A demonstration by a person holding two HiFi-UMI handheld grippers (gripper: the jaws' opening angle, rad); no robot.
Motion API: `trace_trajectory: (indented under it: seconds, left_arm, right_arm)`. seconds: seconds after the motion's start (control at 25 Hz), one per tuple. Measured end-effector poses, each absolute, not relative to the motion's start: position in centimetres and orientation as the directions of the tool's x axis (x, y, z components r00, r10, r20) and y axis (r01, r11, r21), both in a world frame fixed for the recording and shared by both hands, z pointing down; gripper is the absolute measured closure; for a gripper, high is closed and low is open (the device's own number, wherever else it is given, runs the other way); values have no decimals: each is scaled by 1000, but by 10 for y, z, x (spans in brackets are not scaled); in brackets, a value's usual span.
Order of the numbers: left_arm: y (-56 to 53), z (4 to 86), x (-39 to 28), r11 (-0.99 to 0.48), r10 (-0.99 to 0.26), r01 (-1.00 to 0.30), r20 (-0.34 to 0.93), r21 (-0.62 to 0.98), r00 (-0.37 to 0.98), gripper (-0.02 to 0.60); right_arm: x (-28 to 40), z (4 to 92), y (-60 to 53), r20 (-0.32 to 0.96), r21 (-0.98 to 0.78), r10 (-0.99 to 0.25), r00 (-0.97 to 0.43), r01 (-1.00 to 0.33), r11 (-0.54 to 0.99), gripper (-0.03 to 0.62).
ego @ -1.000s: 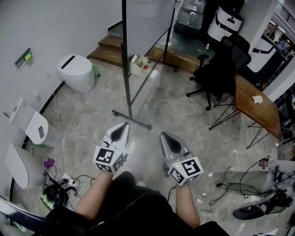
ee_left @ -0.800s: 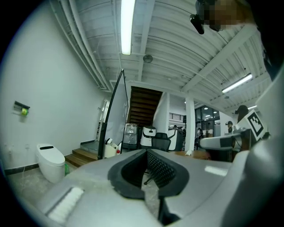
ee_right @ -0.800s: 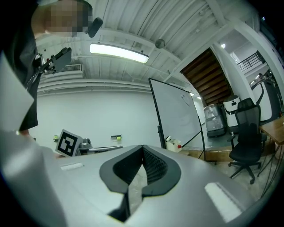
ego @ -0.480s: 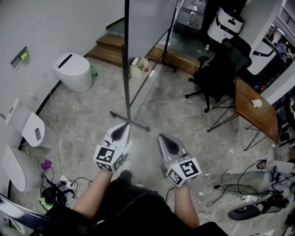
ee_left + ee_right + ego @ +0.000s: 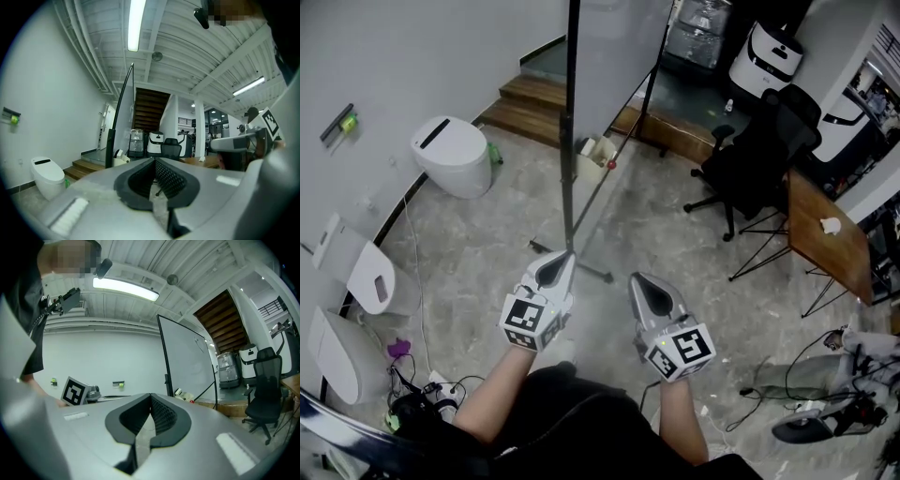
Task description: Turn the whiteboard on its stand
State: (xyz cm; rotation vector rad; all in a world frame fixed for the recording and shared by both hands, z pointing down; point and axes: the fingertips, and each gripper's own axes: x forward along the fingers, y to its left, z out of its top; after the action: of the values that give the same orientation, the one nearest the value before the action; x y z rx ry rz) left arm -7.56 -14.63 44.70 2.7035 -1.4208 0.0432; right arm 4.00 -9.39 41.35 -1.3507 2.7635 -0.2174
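Note:
The whiteboard [image 5: 614, 47] stands on a black stand [image 5: 571, 150] straight ahead, seen nearly edge-on from above, with its foot bar [image 5: 591, 270] on the floor. My left gripper [image 5: 560, 262] is shut and empty, its tip just short of the stand's post. My right gripper [image 5: 644, 282] is beside it, also shut and empty. In the left gripper view the whiteboard [image 5: 123, 117] rises ahead to the left of my left gripper [image 5: 154, 165]. In the right gripper view the whiteboard [image 5: 187, 364] stands ahead to the right of my right gripper [image 5: 150, 402]. Neither gripper touches the board.
A white toilet [image 5: 450, 155] sits at the left wall. A black office chair [image 5: 755, 155] and a wooden table [image 5: 825, 234] stand to the right. Wooden steps [image 5: 534, 98] lie behind the stand, a small box [image 5: 595, 150] by it, and cables [image 5: 422, 403] at lower left.
Both grippers have moved forward together, and the stand's post and foot bar now lie closer to the left gripper's tip. Both stay shut.

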Motion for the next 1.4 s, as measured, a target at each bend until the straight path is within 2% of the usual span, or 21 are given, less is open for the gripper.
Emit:
trace_trajectory:
  seconds: [0.6,1.04,1.4]
  left_arm:
    - [-241,444,-101,-644,-760,-761,50,82,648,577]
    - [-280,448,-110,-643,-763,-764,41,55,645,577]
    - [-306,438,-96,-637,-767,-767,39,73,641,581]
  right_arm:
    - [7,405,-179,3,-141,-844,-537,-835,531,585]
    - [12,411,-196,27,-152,-868,-497,-860,487,585]
    - [24,402,-215,0,-146,-858,-513,-849,508,585]
